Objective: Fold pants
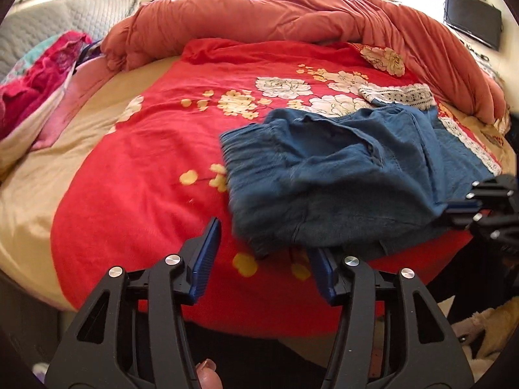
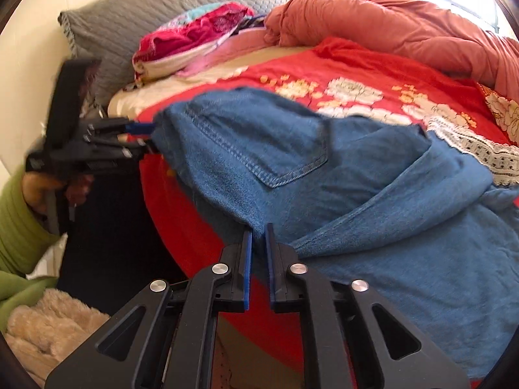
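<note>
The pants (image 1: 340, 175) are blue denim — soft, matt, slightly fuzzy, with raised stitching along the pocket; the red bedspread (image 1: 136, 168) is matt woven cloth with a printed floral pattern and a white lace trim (image 1: 402, 94); both grippers — left (image 1: 264, 253), right (image 2: 258, 249) — are matt black plastic with ribbed blue pads (image 1: 207, 253) and shiny metal pins.

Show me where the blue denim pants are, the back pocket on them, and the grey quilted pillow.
blue denim pants (image 1: 340, 175): left wrist view, middle of the folded fabric.
back pocket (image 2: 259, 142): right wrist view, centre of the stitched patch.
grey quilted pillow (image 2: 136, 22): right wrist view, bare quilted face by the headboard.
</note>
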### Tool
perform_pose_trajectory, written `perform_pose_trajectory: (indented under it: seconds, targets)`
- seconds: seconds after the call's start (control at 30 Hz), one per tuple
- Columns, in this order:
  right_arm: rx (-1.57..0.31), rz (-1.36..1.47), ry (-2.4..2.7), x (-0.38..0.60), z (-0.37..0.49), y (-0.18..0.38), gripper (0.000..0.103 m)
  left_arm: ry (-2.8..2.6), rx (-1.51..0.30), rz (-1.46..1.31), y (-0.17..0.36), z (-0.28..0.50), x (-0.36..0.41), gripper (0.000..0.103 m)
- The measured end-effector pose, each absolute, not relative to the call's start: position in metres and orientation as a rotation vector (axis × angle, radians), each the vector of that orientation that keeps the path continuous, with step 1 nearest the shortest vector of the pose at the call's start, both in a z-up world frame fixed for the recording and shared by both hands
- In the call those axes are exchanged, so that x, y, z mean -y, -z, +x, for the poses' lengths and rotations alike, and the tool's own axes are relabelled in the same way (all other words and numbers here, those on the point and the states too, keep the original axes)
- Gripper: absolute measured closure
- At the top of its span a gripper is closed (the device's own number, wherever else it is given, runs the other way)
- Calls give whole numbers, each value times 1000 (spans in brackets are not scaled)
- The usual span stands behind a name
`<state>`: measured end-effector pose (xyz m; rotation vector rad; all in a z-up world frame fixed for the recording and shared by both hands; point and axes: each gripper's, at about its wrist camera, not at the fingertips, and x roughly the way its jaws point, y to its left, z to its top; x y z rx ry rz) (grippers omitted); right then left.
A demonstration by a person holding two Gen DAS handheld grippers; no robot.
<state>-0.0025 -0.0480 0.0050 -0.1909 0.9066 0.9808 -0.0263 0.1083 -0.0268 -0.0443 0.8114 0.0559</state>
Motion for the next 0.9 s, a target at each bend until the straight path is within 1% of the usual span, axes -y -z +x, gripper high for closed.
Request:
perform_pose_trajectory:
  seconds: [0.1, 0.23, 0.37, 0.4, 0.43, 0.53, 0.6, 0.67, 0.7, 0.77, 0.8, 0.83, 0.9]
  targets:
    - [-909, -203, -976, 47, -4, -1, 94, -72, -825, -88, 18, -42, -122, 57]
    - [-903, -205, -979, 46, -6, 1, 93, -51, -789, -185, -7, -57, -133, 57]
    - [-923, -177, -975, 46, -4, 6, 91, 51, -720, -186, -28, -35, -102, 57]
    - [-925, -174, -974, 46, -4, 5, 90, 92, -718, -187, -30, -27, -90, 57]
    - [-924, -172, -979, 47, -5, 3, 86, 135, -727, -172, -30, -15, -74, 57]
    - [-927, -141, -1002, 55, -9, -5, 85, 167, -776, -103, -13, 8, -47, 58]
    - [-933, -97, -1007, 64, -13, -11, 83, 136, -852, -90, 7, 18, -44, 60]
    - [-923, -82, -983, 72, -12, -19, 76, 117, -920, -97, 29, 22, -48, 60]
    - [-908, -75, -970, 75, -11, -23, 74, 117, -929, -96, 38, 19, -50, 60]
    - [-874, -44, -937, 80, -2, -34, 65, 120, -915, -85, 41, 11, -52, 61]
    - [-867, -26, -929, 80, 4, -36, 62, 114, -910, -69, 42, 8, -49, 61]
    - [-867, -10, -921, 79, 11, -38, 60, 111, -907, -61, 42, 7, -48, 61]
    - [-875, -9, -892, 72, 28, -36, 60, 106, -902, -57, 43, 4, -49, 61]
